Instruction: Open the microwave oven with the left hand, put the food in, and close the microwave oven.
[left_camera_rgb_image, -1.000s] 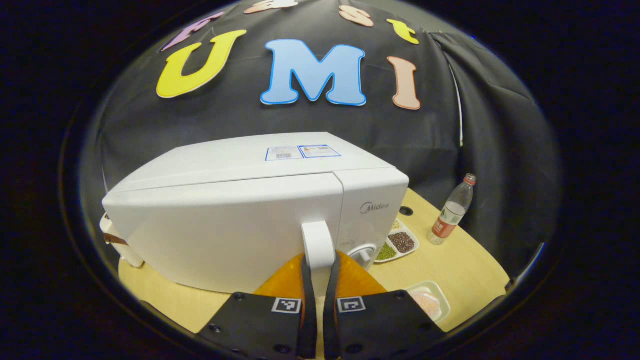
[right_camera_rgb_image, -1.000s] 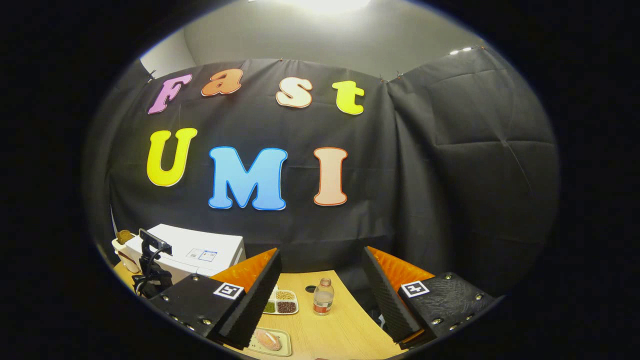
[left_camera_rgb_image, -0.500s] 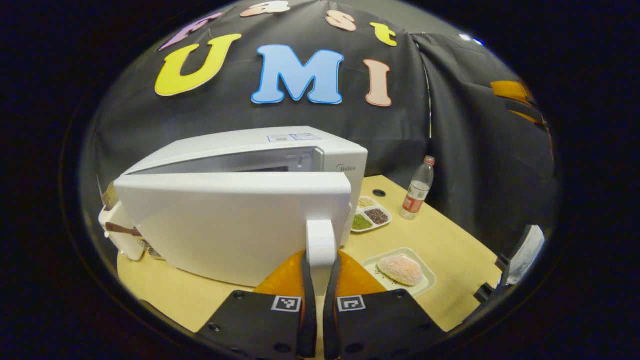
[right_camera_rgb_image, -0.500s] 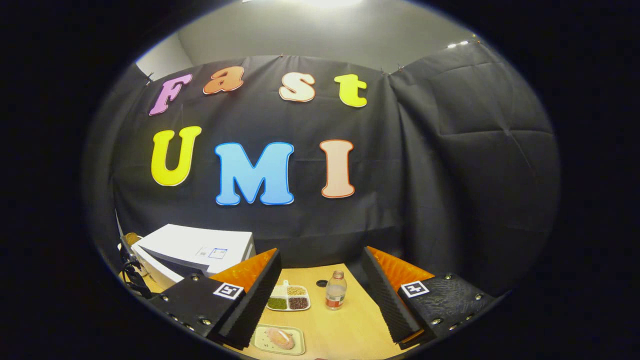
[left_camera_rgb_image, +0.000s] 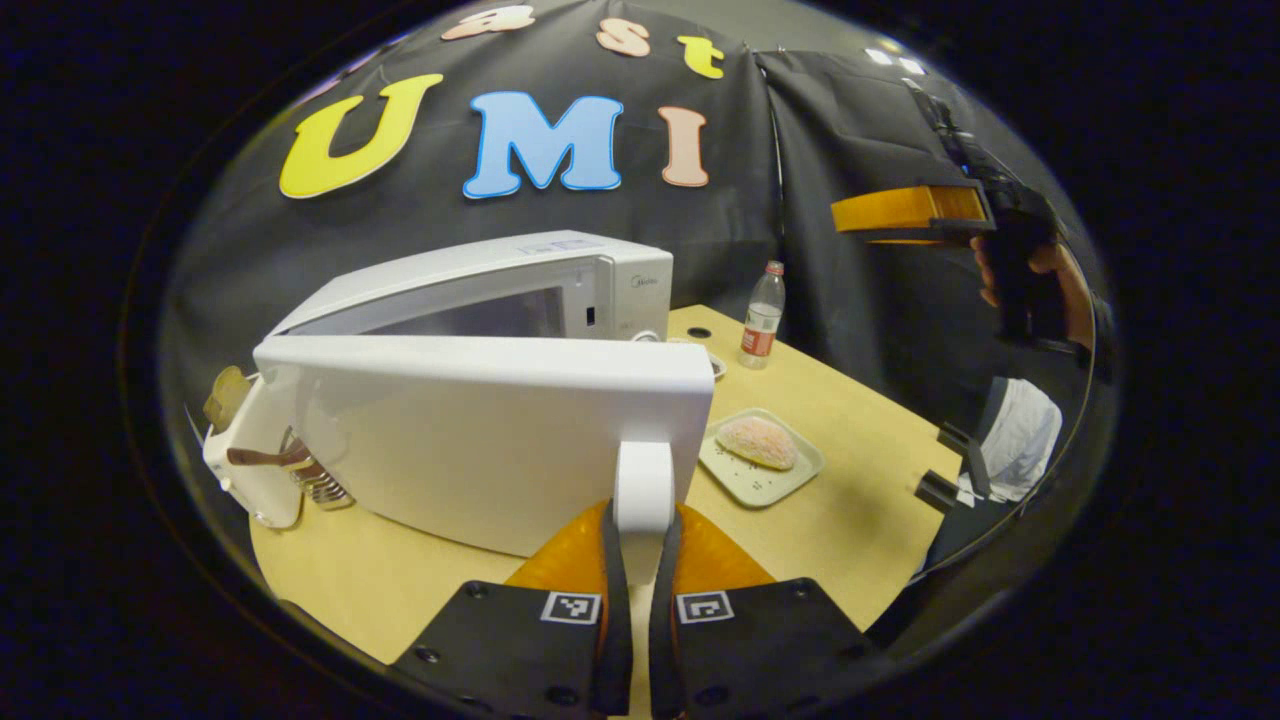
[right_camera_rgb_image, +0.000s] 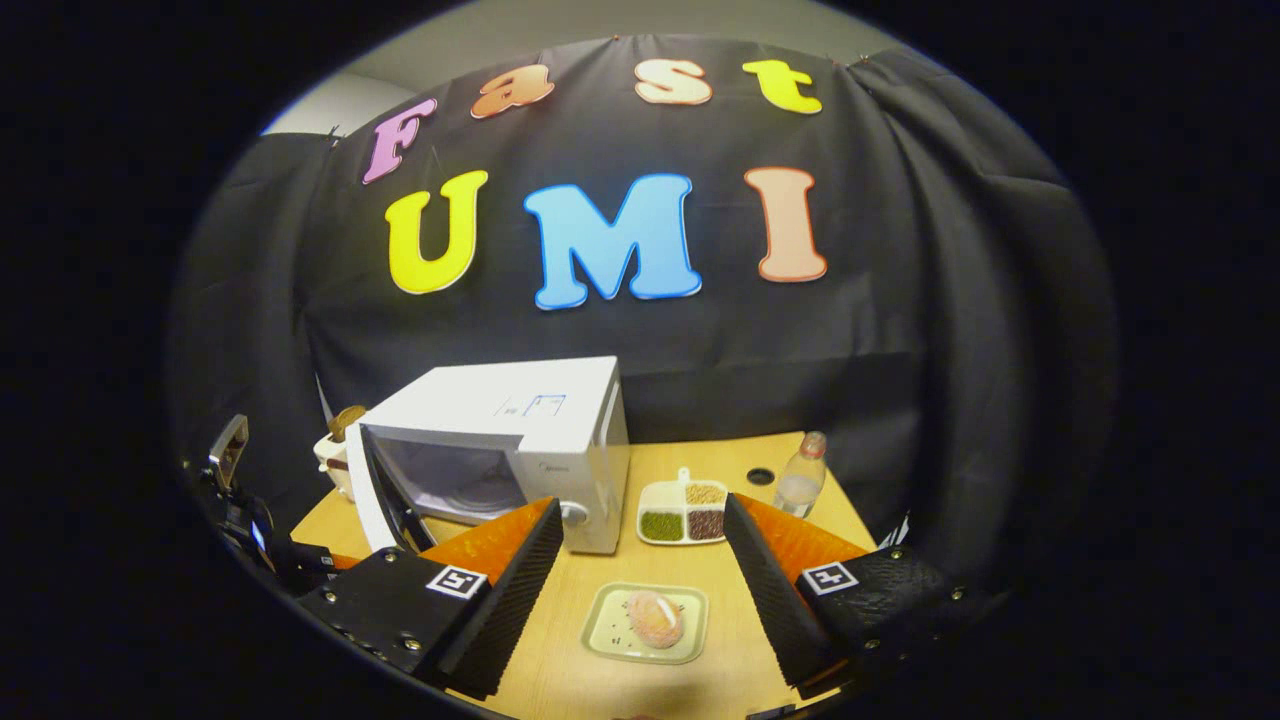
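Observation:
The white microwave (left_camera_rgb_image: 470, 275) stands on the table with its door (left_camera_rgb_image: 480, 430) swung partly open. My left gripper (left_camera_rgb_image: 640, 525) is shut on the door's white handle (left_camera_rgb_image: 643, 480). The food, a pink bun (left_camera_rgb_image: 758, 441), lies on a pale plate (left_camera_rgb_image: 745, 487) right of the door. In the right gripper view the microwave (right_camera_rgb_image: 520, 410) shows its cavity (right_camera_rgb_image: 450, 475), and the bun (right_camera_rgb_image: 655, 618) lies on its plate (right_camera_rgb_image: 610, 640) below my right gripper (right_camera_rgb_image: 642, 510), which is open and holds nothing. The right gripper (left_camera_rgb_image: 905, 210) also shows high at the right, held by a hand (left_camera_rgb_image: 1050, 285).
A plastic bottle (right_camera_rgb_image: 800, 485) and a divided dish of beans (right_camera_rgb_image: 683, 510) stand right of the microwave. A white toaster with bread (left_camera_rgb_image: 245, 460) sits behind the open door. The wooden table (left_camera_rgb_image: 860, 520) curves away at its front right edge.
The left gripper has pulled the handle and the door has swung further open. The right gripper has tilted down and come closer, bringing the plate between its fingers.

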